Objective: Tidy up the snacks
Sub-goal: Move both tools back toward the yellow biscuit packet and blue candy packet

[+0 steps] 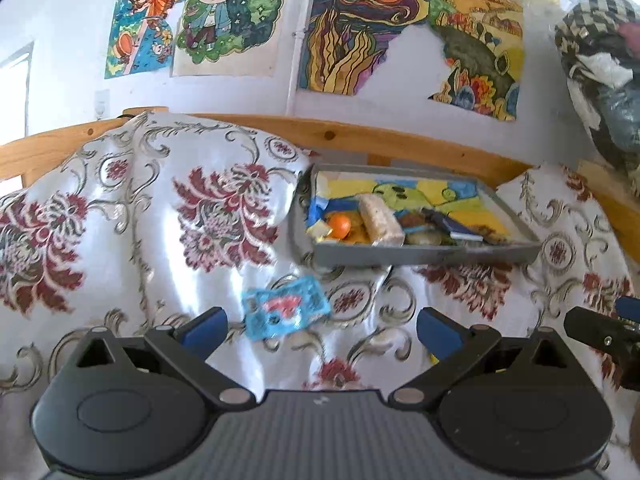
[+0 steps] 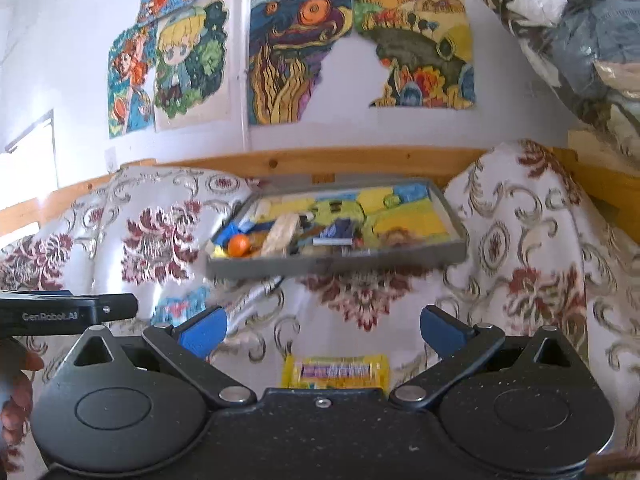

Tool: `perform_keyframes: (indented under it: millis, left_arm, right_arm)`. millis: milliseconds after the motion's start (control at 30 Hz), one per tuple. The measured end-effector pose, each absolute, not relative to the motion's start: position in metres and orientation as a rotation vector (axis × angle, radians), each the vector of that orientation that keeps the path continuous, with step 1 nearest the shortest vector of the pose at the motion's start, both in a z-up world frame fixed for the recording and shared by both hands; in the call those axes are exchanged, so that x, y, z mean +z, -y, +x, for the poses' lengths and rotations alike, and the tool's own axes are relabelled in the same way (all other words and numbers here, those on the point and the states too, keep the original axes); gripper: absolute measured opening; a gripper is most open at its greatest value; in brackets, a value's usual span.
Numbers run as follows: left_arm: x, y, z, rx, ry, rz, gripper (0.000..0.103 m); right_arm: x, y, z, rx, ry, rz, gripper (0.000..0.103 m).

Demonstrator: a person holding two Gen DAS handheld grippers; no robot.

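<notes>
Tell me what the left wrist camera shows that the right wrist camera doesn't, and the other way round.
Only the left wrist view shows the blue snack packet whole, lying on the floral cloth just ahead of the open left gripper. Only the right wrist view shows the yellow snack packet whole, between the open right gripper's fingers, and a hand at the left edge. Both show the grey tray of snacks with its orange ball, the wooden rail and the wall drawings.
</notes>
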State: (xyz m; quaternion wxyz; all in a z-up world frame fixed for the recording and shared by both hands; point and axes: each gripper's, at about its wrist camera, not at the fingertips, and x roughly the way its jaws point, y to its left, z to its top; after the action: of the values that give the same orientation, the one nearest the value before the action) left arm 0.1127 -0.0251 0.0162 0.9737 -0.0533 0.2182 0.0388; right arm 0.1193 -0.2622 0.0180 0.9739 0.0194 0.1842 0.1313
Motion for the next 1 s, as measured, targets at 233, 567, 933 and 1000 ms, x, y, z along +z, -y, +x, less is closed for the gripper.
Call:
perform_keyframes:
  millis: [233, 567, 933, 1000]
  left_arm:
    - [-0.001, 0.021, 0.096, 0.110, -0.489, -0.102, 0.102]
    - [-0.011, 0.018, 0.090, 0.089, -0.517, -0.107, 0.102]
    - [-0.015, 0.013, 0.090, 0.058, -0.547, -0.114, 0.102]
    - [-0.016, 0.011, 0.089, 0.060, -0.552, -0.118, 0.102]
  right_arm:
    - [-0.007, 0.261, 0.109, 0.246, -0.455, 0.049, 0.102]
    - [-0.023, 0.257, 0.108, 0.238, -0.535, 0.037, 0.102]
    - [-0.030, 0.251, 0.114, 0.236, -0.574, 0.022, 0.102]
    - [-0.031, 0.250, 0.115, 0.237, -0.577, 0.017, 0.102]
